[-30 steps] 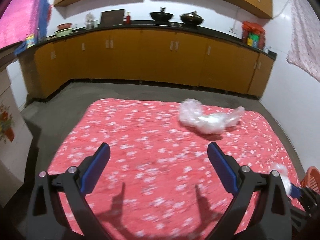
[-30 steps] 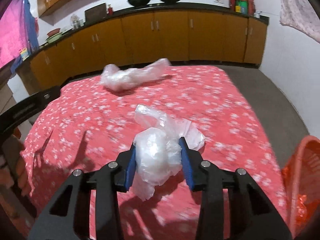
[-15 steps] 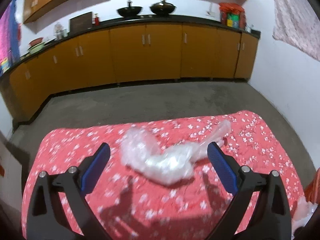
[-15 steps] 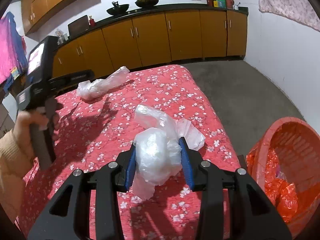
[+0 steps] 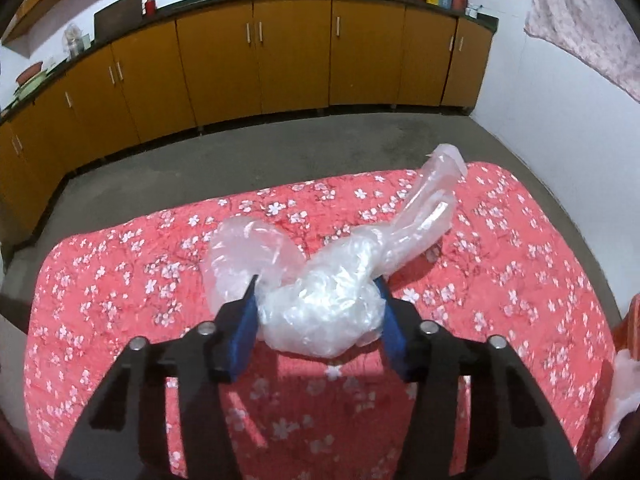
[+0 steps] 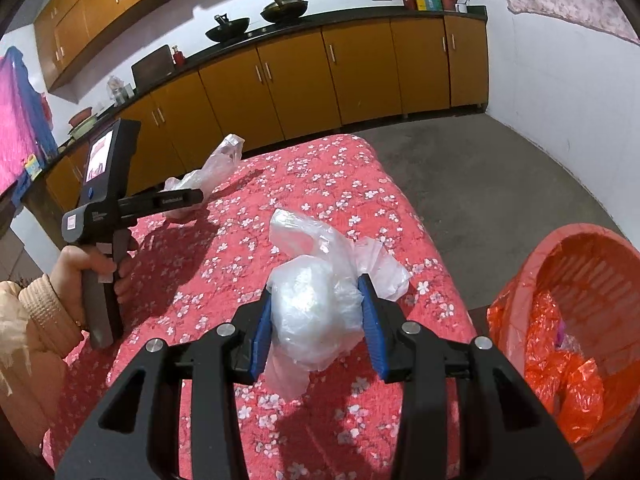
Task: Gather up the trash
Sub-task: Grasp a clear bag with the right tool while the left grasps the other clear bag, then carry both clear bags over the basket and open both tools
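A long crumpled clear plastic bag point(image 5: 332, 280) lies on the red flowered tablecloth point(image 5: 120, 288). My left gripper point(image 5: 318, 308) is shut on its bunched middle; its tail trails up to the right. My right gripper point(image 6: 318, 312) is shut on a second clear plastic wad point(image 6: 316, 320) and holds it above the cloth near the table's right edge. An orange basket point(image 6: 576, 264) lined with orange plastic stands on the floor just right of it. In the right wrist view the left gripper point(image 6: 176, 200) is seen from the side at the first bag point(image 6: 212, 168).
Orange kitchen cabinets point(image 5: 256, 48) under a dark counter with two woks point(image 6: 228, 30) run along the back. Grey floor point(image 6: 480, 172) lies between table and cabinets. A white wall point(image 6: 560, 100) stands at the right.
My left gripper moved forward to the long bag and closed on it. My right gripper, still holding its wad, swung right so more of the orange basket shows.
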`<action>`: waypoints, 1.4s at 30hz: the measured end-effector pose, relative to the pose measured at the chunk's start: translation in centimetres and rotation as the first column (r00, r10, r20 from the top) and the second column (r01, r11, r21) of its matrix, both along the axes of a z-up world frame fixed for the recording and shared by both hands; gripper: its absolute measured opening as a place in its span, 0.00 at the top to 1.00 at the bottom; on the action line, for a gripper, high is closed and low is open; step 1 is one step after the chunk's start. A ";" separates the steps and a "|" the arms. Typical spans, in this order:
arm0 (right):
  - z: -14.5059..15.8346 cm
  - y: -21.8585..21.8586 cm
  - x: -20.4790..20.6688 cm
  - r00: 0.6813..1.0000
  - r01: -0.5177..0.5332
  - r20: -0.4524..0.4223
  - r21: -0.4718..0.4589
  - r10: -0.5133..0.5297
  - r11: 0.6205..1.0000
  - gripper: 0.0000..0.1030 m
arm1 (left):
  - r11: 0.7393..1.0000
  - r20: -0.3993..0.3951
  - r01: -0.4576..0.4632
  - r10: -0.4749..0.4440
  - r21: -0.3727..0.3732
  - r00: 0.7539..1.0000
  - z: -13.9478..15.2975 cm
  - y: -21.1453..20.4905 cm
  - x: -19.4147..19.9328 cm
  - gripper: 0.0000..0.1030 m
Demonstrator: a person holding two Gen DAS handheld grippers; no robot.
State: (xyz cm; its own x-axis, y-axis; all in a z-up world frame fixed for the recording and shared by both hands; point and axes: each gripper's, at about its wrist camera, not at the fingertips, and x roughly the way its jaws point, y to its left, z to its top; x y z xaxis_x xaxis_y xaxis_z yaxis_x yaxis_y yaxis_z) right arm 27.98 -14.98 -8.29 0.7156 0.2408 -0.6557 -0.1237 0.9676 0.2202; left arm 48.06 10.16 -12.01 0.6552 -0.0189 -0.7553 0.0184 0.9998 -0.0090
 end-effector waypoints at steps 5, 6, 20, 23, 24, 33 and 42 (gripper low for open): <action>1.2 -0.7 -1.3 1.000 0.024 0.017 -0.003 -0.023 1.000 0.61 | 1.000 0.025 0.005 -0.004 -0.029 1.000 0.9 -0.5 -2.1 0.53; 1.5 -0.8 -1.6 0.999 0.028 0.021 -0.004 -0.028 1.000 0.61 | 1.000 0.036 0.008 -0.007 -0.028 0.999 1.3 -0.9 -2.9 0.53; 5.6 -7.2 -11.1 0.979 0.183 0.103 -0.058 -0.176 0.982 0.61 | 0.981 0.113 0.157 -0.144 -0.116 0.983 8.2 -8.6 -18.8 0.53; 6.3 -9.2 -13.1 0.970 0.223 0.117 -0.062 -0.214 0.973 0.61 | 0.970 0.120 0.199 -0.183 -0.140 0.976 9.0 -10.7 -22.0 0.53; 6.5 -9.6 -13.6 0.967 0.234 0.122 -0.066 -0.225 0.970 0.61 | 0.966 0.125 0.212 -0.194 -0.151 0.973 9.4 -11.7 -23.3 0.53; 7.9 -14.9 -18.1 0.924 0.358 0.177 -0.087 -0.339 0.930 0.61 | 0.940 0.149 0.294 -0.269 -0.176 0.951 11.1 -19.0 -29.7 0.53; 8.7 -18.3 -20.2 0.867 0.469 0.244 -0.100 -0.435 0.878 0.61 | 0.913 0.150 0.353 -0.327 -0.207 0.933 12.1 -25.5 -32.3 0.52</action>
